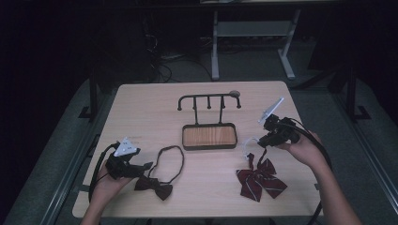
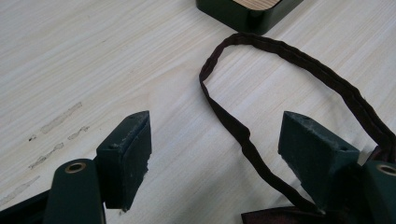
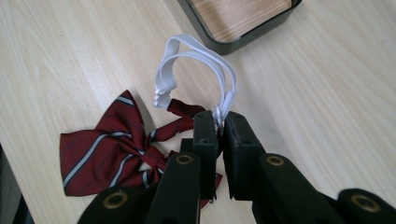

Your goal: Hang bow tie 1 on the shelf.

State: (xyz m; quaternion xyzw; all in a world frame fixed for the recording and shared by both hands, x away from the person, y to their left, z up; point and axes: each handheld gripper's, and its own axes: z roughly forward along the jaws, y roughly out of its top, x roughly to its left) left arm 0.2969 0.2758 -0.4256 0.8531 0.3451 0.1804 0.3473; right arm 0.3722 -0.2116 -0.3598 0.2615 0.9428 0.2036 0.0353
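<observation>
Right now the right gripper has its jaws clamped on the white elastic loop of the striped red fabric bow tie, bow below the jaws on the table, not yet hung on the black metal hook stand; left gripper jaws apart around the strap of the dark maroon bow tie, untouched

Dim high view; gripper views bright, sharp.

Striped bow tie under right gripper

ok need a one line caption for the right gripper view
Right gripper pinching the white elastic loop of a striped red bow tie on the wooden table, near a dark tray.
</observation>
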